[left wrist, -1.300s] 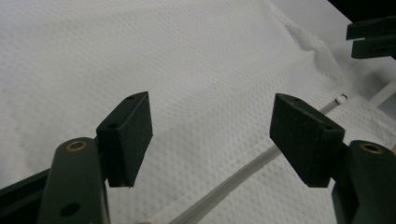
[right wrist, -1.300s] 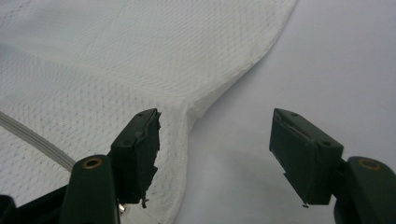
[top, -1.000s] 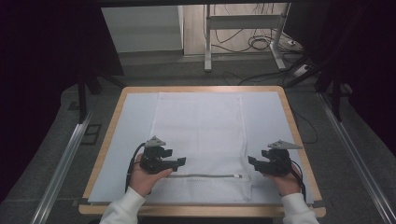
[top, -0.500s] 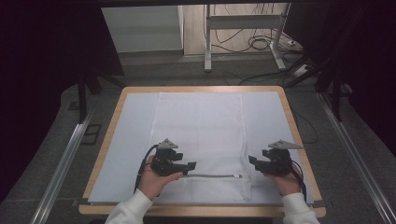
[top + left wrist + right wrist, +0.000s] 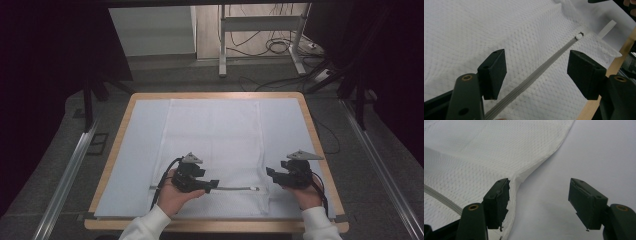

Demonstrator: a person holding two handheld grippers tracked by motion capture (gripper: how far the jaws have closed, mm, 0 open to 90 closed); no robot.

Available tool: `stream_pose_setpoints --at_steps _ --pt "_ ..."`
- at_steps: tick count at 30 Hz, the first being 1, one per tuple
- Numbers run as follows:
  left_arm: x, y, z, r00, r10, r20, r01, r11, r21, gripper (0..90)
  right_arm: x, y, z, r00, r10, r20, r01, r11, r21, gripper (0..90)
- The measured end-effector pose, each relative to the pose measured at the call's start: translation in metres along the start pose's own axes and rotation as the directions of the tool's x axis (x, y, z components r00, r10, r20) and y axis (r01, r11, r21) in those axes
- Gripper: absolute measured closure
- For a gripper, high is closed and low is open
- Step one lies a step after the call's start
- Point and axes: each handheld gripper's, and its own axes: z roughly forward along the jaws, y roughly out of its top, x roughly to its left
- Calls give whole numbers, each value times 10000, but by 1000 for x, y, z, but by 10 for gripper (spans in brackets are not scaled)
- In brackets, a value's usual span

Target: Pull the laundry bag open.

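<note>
The tabletop (image 5: 314,150), wood-rimmed and covered in a pale sheet, carries a white mesh laundry bag (image 5: 215,145) lying flat down its middle, with bare sheet on both sides for my arms to travel. The bag's grey zipper (image 5: 235,188) runs across its near end, close to the tabletop's front edge. My left tongs (image 5: 214,185) stand wide, straddling the zipper without pinching it, lined up along it toward the small pull (image 5: 579,36). My right tongs (image 5: 270,173) stand wide too, astride the bag's side hem (image 5: 541,160), probably to steady it.
</note>
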Motion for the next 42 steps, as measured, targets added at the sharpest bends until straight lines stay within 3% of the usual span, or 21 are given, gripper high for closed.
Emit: stream_pose_setpoints --at_steps 8,12,25,32,42 --pt "-7 1 5 9995 186 256 -191 9996 194 319 -1 0 -2 10000 62 17 -62 10000 -19 327" --pt "-8 3 4 9993 61 374 -65 9999 119 320 -3 1 -4 9999 131 66 -130 9999 -88 328" --pt "-25 9 23 9980 162 617 -184 9992 361 325 -6 -1 -6 9996 253 154 -251 9996 -153 323" --pt "-36 12 31 9959 412 807 -456 9975 539 329 -7 -1 -6 9995 257 165 -254 9995 -166 322" --pt "-41 15 38 9940 431 1007 -498 9966 652 332 -8 -2 -6 9993 317 212 -315 9995 -94 323"
